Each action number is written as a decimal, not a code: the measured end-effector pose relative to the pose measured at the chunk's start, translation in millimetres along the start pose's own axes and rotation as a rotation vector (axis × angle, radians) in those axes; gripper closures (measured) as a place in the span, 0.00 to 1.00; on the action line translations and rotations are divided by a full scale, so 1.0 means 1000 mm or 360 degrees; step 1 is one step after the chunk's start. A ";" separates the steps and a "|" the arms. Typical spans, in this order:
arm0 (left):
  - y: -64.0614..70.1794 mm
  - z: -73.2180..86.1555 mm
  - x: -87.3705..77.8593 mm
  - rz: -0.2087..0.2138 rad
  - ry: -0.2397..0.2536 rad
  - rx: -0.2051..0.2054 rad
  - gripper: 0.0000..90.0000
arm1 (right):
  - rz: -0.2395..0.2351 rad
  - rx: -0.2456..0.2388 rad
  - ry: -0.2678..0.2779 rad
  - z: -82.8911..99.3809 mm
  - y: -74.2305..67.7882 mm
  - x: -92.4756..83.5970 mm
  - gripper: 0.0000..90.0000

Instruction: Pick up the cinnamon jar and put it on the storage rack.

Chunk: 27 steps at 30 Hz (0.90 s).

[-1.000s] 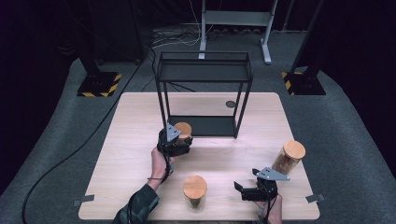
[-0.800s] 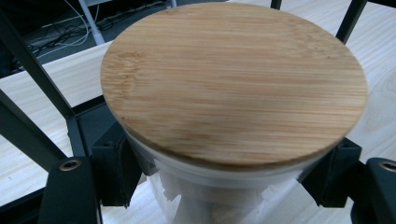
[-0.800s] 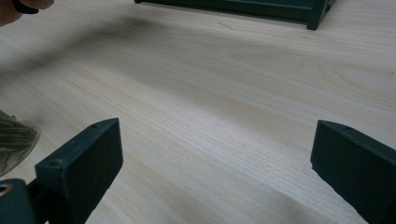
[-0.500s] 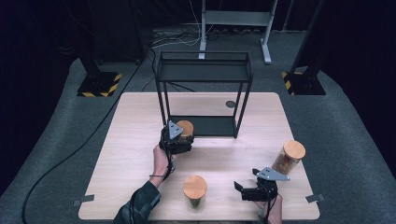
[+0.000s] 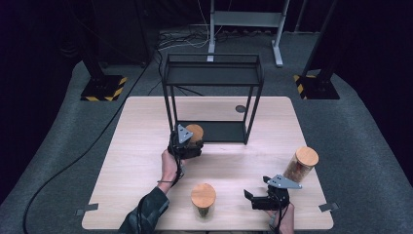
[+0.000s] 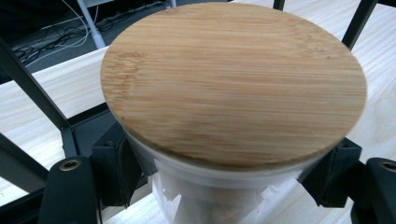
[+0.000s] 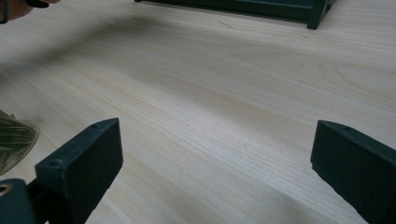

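A glass jar with a round bamboo lid [image 6: 233,84] sits between the jaws of my left gripper [image 5: 187,146], which is shut on it just below the lid. In the high view this jar [image 5: 196,131] is at the front left corner of a black metal shelf frame [image 5: 213,73], by its lower tray. My right gripper [image 5: 258,200] rests near the table's front edge, open, with bare wood between its fingers [image 7: 84,158]. A second bamboo-lidded jar [image 5: 203,197] stands to its left, and its glass edge [image 7: 14,140] shows in the right gripper view.
A third bamboo-lidded jar [image 5: 300,163] stands at the right side of the table. The shelf frame's black posts [image 6: 32,93] rise close beside the held jar. A small dark disc [image 5: 240,108] lies on the table behind the frame.
My left gripper has carried its jar a little to the right and forward, toward the frame's lower tray. The right gripper has stayed put.
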<state>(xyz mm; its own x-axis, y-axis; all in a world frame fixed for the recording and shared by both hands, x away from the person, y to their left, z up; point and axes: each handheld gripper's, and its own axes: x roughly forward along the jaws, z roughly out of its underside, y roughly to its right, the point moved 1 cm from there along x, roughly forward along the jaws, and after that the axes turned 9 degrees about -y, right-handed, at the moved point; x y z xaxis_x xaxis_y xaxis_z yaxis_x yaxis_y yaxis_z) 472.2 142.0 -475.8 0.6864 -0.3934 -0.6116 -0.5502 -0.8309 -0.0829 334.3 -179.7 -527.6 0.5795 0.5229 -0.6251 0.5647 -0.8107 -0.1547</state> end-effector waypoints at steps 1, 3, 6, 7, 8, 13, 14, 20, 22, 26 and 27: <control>0.000 0.000 0.001 -0.0002 -0.0001 0.0001 0.28 | 0.0001 0.0000 0.0000 0.000 0.000 0.000 0.02; 0.000 -0.001 0.001 -0.0004 0.0001 0.0002 0.28 | 0.0000 -0.0001 -0.0002 0.000 0.000 0.000 0.02; -0.001 -0.002 0.002 -0.0004 -0.0001 -0.0003 0.28 | -0.0001 0.0002 0.0003 0.000 0.000 0.000 0.02; -0.002 -0.003 0.003 -0.0002 -0.0002 -0.0007 0.28 | 0.0000 0.0003 0.0004 0.000 0.000 0.000 0.02; -0.002 -0.003 0.003 -0.0001 -0.0001 -0.0008 0.28 | 0.0002 0.0002 0.0003 0.000 0.000 0.000 0.02; -0.003 -0.004 0.007 -0.0003 -0.0006 -0.0021 0.28 | 0.0000 0.0002 0.0000 0.000 0.000 0.000 0.02; -0.003 -0.004 0.007 -0.0004 -0.0006 -0.0023 0.28 | 0.0001 0.0000 -0.0001 0.000 0.000 0.000 0.02; -0.004 -0.006 0.011 -0.0005 -0.0016 -0.0028 0.28 | 0.0002 0.0003 0.0001 0.000 0.000 0.000 0.02; -0.005 -0.006 0.012 -0.0006 -0.0017 -0.0033 0.28 | 0.0001 0.0001 -0.0001 0.000 0.000 0.000 0.02; -0.007 -0.007 0.014 -0.0012 -0.0020 -0.0041 0.28 | 0.0001 0.0001 -0.0001 0.000 0.000 0.000 0.02; -0.008 -0.007 0.015 -0.0016 -0.0026 -0.0040 0.28 | 0.0001 0.0001 -0.0001 0.000 0.000 0.000 0.02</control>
<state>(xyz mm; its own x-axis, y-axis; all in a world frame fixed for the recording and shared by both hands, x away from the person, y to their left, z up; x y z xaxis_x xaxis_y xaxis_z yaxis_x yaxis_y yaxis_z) 490.0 140.2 -478.8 0.6839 -0.3790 -0.6234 -0.5310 -0.8446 -0.0691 334.6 -179.7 -527.7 0.5793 0.5223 -0.6258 0.5640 -0.8111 -0.1549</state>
